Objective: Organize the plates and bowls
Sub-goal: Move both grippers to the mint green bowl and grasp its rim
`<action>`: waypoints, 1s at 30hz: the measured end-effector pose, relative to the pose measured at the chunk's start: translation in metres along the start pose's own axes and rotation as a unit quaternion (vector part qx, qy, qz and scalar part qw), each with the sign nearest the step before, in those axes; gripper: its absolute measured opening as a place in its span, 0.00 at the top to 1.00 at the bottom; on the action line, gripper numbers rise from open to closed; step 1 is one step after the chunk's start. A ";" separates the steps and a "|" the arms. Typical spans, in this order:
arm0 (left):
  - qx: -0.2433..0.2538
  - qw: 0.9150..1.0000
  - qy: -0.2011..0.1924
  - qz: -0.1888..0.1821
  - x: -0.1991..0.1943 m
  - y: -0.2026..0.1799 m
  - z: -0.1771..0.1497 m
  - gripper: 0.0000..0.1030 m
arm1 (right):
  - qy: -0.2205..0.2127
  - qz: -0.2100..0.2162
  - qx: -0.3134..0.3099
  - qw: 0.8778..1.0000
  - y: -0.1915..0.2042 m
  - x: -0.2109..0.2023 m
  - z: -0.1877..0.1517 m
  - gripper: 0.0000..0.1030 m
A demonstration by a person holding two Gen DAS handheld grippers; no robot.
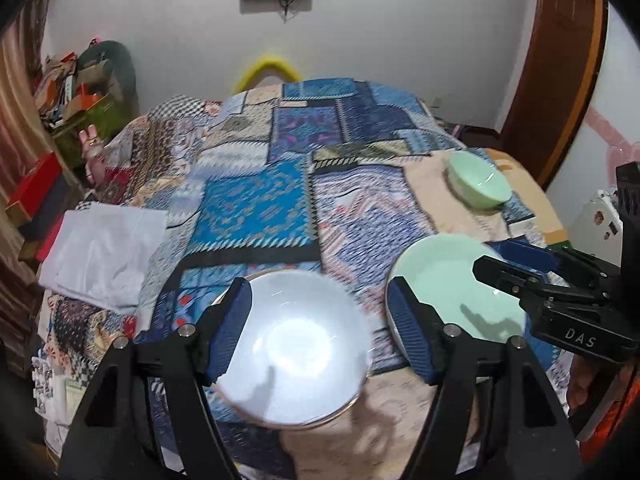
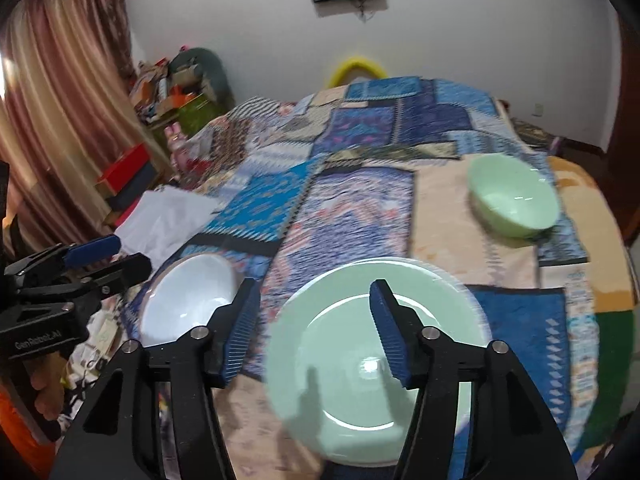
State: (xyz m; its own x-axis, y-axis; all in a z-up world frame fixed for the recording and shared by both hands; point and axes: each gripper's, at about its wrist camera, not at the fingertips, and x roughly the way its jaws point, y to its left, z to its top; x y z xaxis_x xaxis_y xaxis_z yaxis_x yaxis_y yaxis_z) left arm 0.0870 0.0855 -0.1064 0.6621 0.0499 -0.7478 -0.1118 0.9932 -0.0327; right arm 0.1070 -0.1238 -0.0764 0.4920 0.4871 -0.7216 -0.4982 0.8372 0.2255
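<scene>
On the patchwork quilt (image 1: 280, 184) you have one green plate (image 2: 376, 364), two bowls. Your right gripper (image 2: 316, 336) gapes wide above that plate; the white bowl (image 1: 296, 352) lies left of it under your wide-open left gripper (image 1: 320, 332), the green bowl (image 2: 514, 202) beyond.

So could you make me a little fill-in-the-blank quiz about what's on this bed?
1. The green plate lies under the ____ gripper.
2. The white bowl sits below the ____ gripper.
3. The green bowl stands on the quilt, held by ____ gripper.
4. Both grippers' jaws are ____.

Answers: right; left; neither; open
</scene>
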 end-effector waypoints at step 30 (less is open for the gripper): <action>0.050 0.994 0.073 -0.058 0.181 -0.129 0.118 0.22 | -0.005 -0.136 0.150 0.979 -0.225 0.035 0.033 0.54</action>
State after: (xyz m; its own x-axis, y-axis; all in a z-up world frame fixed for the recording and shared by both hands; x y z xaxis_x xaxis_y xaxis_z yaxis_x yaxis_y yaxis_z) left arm 0.3090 -0.0207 -0.1596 0.5516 -0.0742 -0.8308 0.0389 0.9972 -0.0633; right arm 0.2599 -0.2870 -0.1309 0.5849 0.2368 -0.7757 -0.1166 0.9710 0.2086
